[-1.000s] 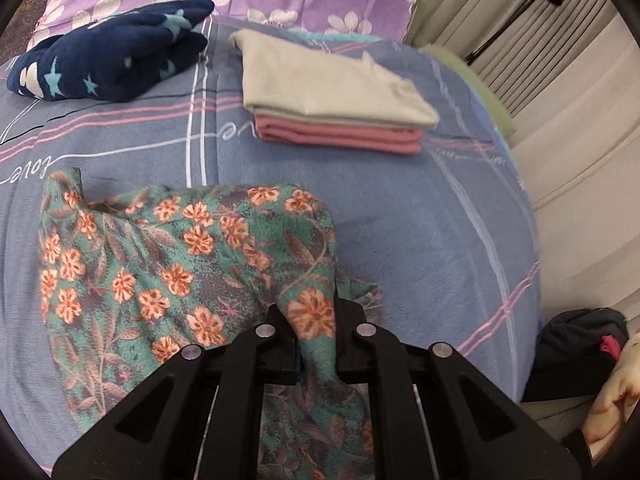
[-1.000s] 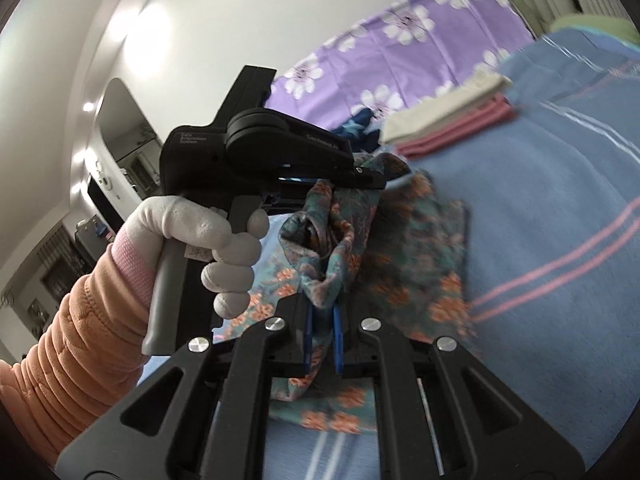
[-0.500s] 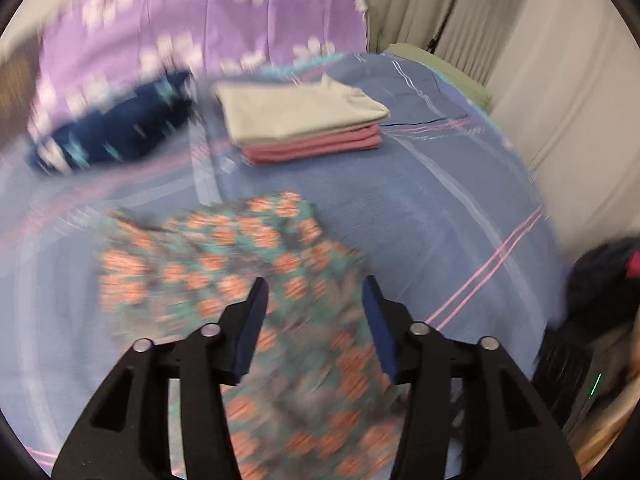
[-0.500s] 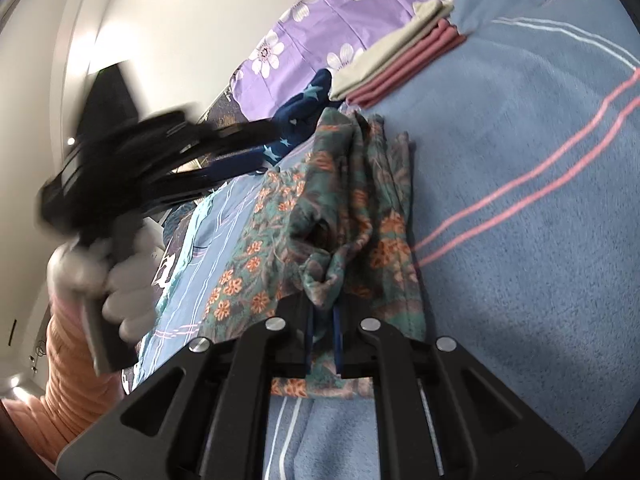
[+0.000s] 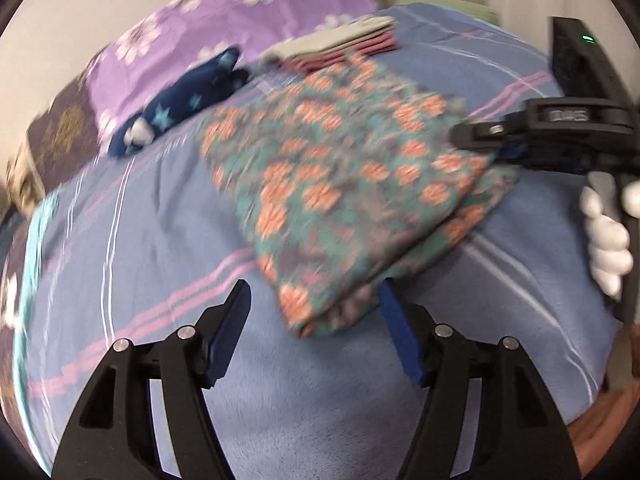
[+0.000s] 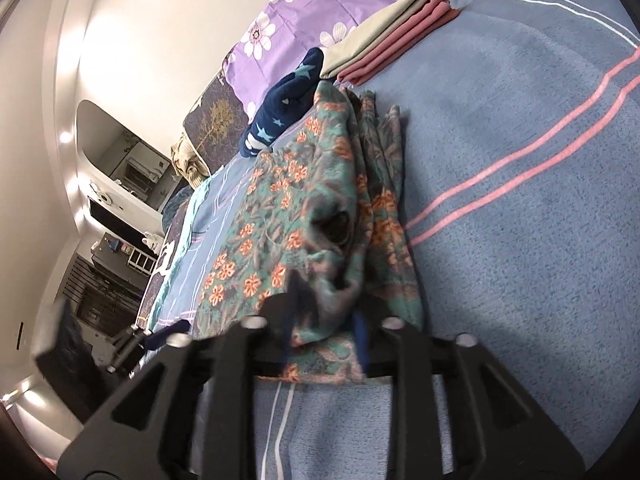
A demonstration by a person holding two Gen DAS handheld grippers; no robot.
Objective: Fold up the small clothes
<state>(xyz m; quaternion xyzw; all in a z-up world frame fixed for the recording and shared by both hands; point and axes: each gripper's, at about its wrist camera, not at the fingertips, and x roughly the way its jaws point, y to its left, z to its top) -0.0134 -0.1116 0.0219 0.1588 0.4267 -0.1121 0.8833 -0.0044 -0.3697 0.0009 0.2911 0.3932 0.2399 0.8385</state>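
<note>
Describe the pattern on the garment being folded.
Teal garment with orange flowers; right wrist view shows it best.

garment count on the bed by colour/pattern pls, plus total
Floral teal-and-orange garment: 1
Navy star-print garment: 1
Beige folded garment: 1
Pink folded garment: 1, though its layers could be more than one piece
Total: 4
</note>
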